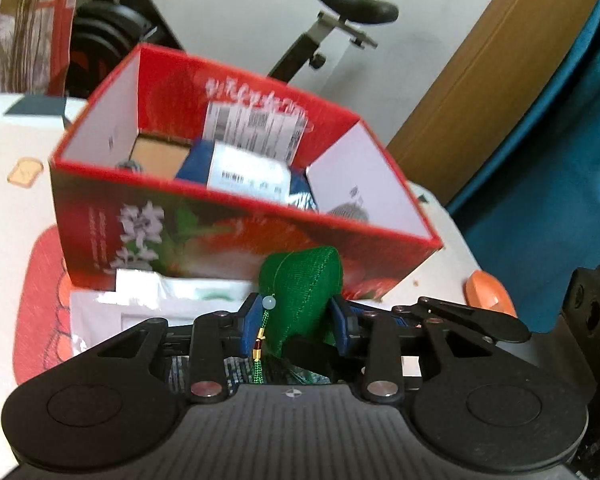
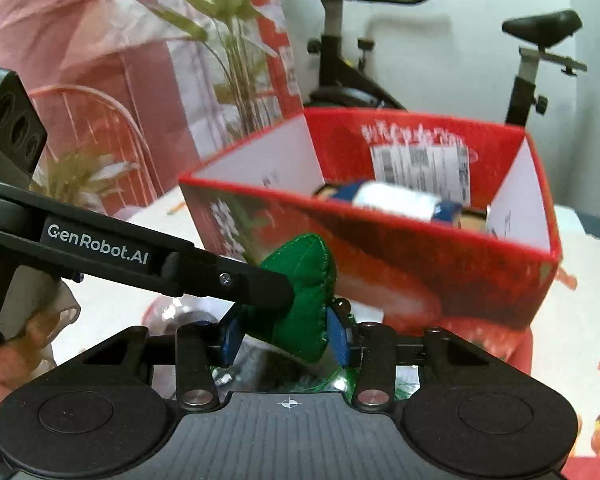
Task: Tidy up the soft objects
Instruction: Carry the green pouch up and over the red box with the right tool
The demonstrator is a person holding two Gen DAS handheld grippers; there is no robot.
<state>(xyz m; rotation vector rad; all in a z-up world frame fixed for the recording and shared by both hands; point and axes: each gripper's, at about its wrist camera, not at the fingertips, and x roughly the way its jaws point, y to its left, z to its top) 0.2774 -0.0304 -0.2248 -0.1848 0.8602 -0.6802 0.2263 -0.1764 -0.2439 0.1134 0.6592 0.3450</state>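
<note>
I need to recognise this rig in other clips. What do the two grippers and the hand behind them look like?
Both grippers, left and right, are matte black with a ribbed deck, two round discs, silver pivot pins, a small crosshair mark and blue pads. The left one's side arm reads "GenRobot.AI" in white. The hand shows no sleeve.

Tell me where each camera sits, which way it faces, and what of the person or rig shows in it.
Left wrist: on the left gripper, looking forward and down along its fingers at the green pouch they clamp and the red box beyond; only the gripper shows.
Right wrist: on the right gripper, facing the same box; its pads also pinch the pouch, the left gripper reaches in, and a hand shows.
Shared: pouch, box, exercise bike.
</note>
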